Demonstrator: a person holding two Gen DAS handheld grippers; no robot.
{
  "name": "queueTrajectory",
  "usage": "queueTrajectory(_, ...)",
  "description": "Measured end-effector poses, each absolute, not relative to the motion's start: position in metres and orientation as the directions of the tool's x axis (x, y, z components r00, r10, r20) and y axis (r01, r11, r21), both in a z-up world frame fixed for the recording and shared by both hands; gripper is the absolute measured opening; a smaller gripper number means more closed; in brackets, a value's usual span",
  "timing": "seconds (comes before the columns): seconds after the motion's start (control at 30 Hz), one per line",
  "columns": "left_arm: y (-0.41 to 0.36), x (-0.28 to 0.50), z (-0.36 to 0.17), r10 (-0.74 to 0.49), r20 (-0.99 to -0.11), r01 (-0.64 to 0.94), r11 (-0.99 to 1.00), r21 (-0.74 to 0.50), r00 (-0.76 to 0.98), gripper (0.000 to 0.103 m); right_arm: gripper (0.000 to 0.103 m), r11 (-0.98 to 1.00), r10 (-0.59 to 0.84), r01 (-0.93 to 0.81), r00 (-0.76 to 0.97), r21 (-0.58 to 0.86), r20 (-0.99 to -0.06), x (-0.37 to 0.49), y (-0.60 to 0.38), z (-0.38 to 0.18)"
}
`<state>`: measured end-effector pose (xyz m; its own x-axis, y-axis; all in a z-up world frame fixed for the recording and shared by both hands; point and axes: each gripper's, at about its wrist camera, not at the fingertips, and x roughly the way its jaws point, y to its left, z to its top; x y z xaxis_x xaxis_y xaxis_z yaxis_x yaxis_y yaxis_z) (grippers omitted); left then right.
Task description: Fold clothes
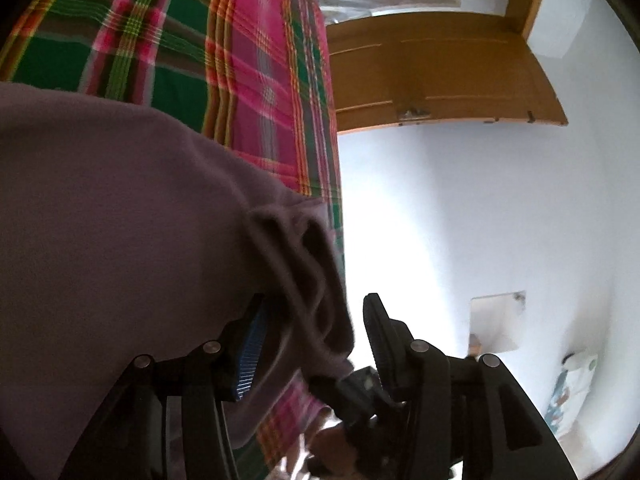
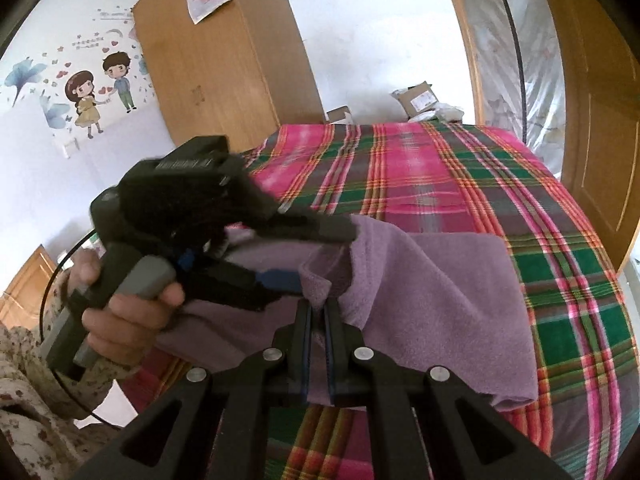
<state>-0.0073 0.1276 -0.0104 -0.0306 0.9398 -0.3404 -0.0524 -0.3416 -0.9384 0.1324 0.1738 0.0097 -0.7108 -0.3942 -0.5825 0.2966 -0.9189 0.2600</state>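
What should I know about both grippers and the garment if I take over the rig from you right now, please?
Left gripper: jaws open, a bunched edge of the purple fleece garment lying between its fingers, not clamped.
Right gripper: shut on a fold of the same garment.
The person's hand holds the left tool, seen in the right wrist view.
Garment: lies on the pink and green plaid bedspread, partly lifted at the near edge, with layers already doubled over.
Done: some folding appears started.
Left: probably close the left gripper, finish the fold and smooth it flat.
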Motion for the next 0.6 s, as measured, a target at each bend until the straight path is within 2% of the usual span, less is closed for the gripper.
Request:
queueTrajectory(0.33, 0.149, -0.009, -0.017, 0.887, -0.459, -0.070, -0.456, -0.887, 0.037, 0.048, 0.006, -0.898, -0.441, 0.344, -0.690, 0.276, -0.573, 0.138, 0.161, 0.009)
queueTrajectory(0.4, 0.148, -0.010, -0.015, 0.885, -0.464, -0.085, -0.461, -0.884, 0.026, 0.038, 0.008, -0.894, -0.448, 0.349, -0.689, 0.282, -0.569, 0.139, 0.159, 0.010)
queueTrajectory(0.43, 0.146, -0.010, -0.013, 0.886, -0.463, -0.091, -0.460, -0.883, 0.016, 0.027, 0.008, -0.894, -0.448, 0.349, -0.690, 0.282, -0.569, 0.139, 0.158, 0.010)
queueTrajectory(0.5, 0.143, -0.011, -0.009, 0.889, -0.458, -0.109, -0.455, -0.884, -0.004, 0.021, 0.009, -0.896, -0.444, 0.344, -0.693, 0.282, -0.568, 0.140, 0.157, 0.010)
queueTrajectory(0.53, 0.142, -0.011, -0.008, 0.891, -0.454, -0.114, -0.453, -0.884, -0.011, 0.013, 0.009, -0.896, -0.444, 0.337, -0.691, 0.288, -0.571, 0.141, 0.158, 0.009)
queueTrajectory(0.57, 0.141, -0.011, -0.007, 0.893, -0.450, -0.115, -0.448, -0.886, -0.013, 0.012, 0.010, -0.896, -0.443, 0.330, -0.688, 0.296, -0.574, 0.141, 0.159, 0.009)
queueTrajectory(0.6, 0.140, -0.012, -0.007, 0.896, -0.443, -0.114, -0.442, -0.890, -0.016, 0.012, 0.016, -0.896, -0.443, 0.323, -0.686, 0.303, -0.577, 0.141, 0.159, 0.009)
